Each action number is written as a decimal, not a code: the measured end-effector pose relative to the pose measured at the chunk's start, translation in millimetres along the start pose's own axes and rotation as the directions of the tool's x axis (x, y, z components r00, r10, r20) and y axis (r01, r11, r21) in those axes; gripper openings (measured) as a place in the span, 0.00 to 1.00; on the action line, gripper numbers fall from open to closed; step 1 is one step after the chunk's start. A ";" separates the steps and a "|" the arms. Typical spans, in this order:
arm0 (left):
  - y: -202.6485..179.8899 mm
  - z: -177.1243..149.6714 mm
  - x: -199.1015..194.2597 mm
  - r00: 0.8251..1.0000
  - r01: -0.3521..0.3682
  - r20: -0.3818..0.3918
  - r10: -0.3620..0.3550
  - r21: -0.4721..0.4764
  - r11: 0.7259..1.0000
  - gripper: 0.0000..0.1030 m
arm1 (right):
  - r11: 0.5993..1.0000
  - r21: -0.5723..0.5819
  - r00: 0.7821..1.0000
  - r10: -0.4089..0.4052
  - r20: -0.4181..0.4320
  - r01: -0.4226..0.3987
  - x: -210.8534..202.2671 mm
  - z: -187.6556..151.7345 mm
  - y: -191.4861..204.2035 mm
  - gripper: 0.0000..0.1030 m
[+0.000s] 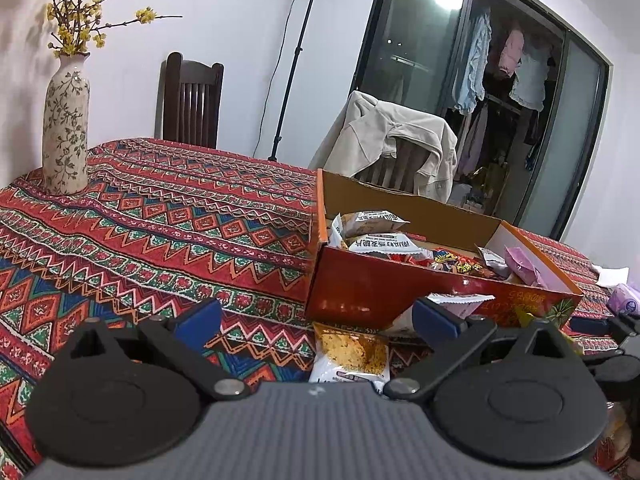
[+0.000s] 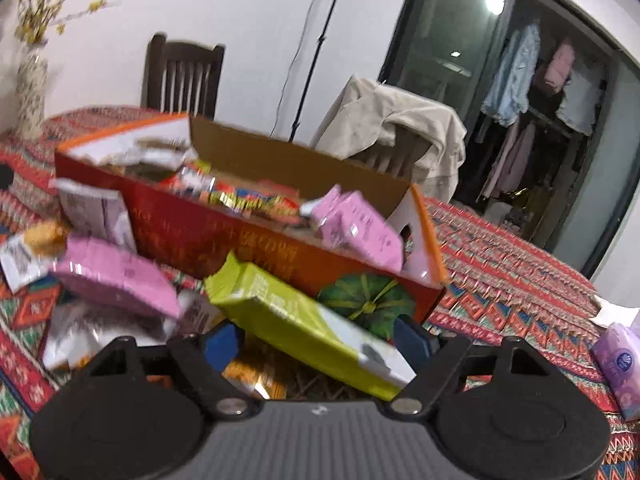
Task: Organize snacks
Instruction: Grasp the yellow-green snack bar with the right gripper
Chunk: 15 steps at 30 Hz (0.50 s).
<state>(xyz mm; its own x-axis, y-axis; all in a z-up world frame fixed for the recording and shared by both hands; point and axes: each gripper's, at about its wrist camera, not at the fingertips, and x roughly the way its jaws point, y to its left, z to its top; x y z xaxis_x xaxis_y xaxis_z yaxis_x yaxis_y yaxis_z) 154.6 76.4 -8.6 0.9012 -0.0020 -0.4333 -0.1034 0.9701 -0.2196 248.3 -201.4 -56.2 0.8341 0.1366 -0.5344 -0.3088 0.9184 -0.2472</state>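
A red cardboard box (image 1: 360,276) (image 2: 224,232) with several snack packets inside sits on the patterned tablecloth. My left gripper (image 1: 316,316) is open just in front of the box's near left corner, above a white and orange snack packet (image 1: 352,356). My right gripper (image 2: 316,336) has wide-open jaws around a yellow-green snack box (image 2: 304,320) that lies tilted between the blue pads; whether they touch it is unclear. Pink packets (image 2: 116,276) and other loose snacks lie to its left. One pink packet (image 2: 360,228) hangs over the box's front wall.
A flowered vase (image 1: 66,128) stands at the table's far left. Two chairs are behind the table, one draped with a beige jacket (image 1: 396,140). A purple tissue pack (image 2: 620,364) and white paper (image 2: 618,314) lie at the right. The right gripper shows at the left wrist view's right edge.
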 end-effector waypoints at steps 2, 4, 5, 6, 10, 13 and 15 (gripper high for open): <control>-0.2 -0.1 0.3 1.000 0.000 -0.003 0.000 0.001 1.000 1.00 | 1.000 -0.003 1.000 0.010 0.016 -0.010 1.3 -1.7 0.3 0.78; -0.5 -0.5 0.8 1.000 0.001 -0.005 -0.001 0.001 1.000 1.00 | 1.000 0.001 0.999 0.029 0.014 -0.029 3.6 0.2 -2.0 0.78; -0.4 -0.5 0.8 1.000 0.001 -0.005 -0.001 0.000 1.000 1.00 | 0.999 0.005 0.999 0.040 0.013 -0.040 5.3 0.9 -3.7 0.76; -0.2 -0.6 0.8 1.000 0.001 -0.005 -0.001 -0.001 1.000 1.00 | 0.998 0.012 0.998 0.056 0.011 -0.057 6.7 1.7 -6.0 0.72; 0.1 -0.6 1.4 1.000 -0.001 -0.008 0.001 -0.002 1.000 1.00 | 0.994 0.030 0.994 0.105 0.011 -0.105 4.1 4.7 -10.0 0.52; 0.1 -0.6 1.2 1.000 0.002 -0.008 -0.002 -0.003 1.000 1.00 | 0.995 0.024 0.995 0.096 0.041 -0.097 -7.1 5.3 -8.6 0.44; 0.1 -0.7 1.2 1.000 0.001 -0.008 -0.001 -0.004 1.000 1.00 | 0.995 0.034 0.994 0.096 0.061 -0.098 -16.9 6.5 -10.1 0.40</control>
<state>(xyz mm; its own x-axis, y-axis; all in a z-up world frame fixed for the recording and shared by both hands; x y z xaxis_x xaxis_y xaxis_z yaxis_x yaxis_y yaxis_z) 155.3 76.3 -9.7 0.8980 -0.0054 -0.4399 -0.1036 0.9692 -0.2234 240.4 -210.6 -39.4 0.8269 0.2465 -0.5054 -0.3736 0.9126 -0.1661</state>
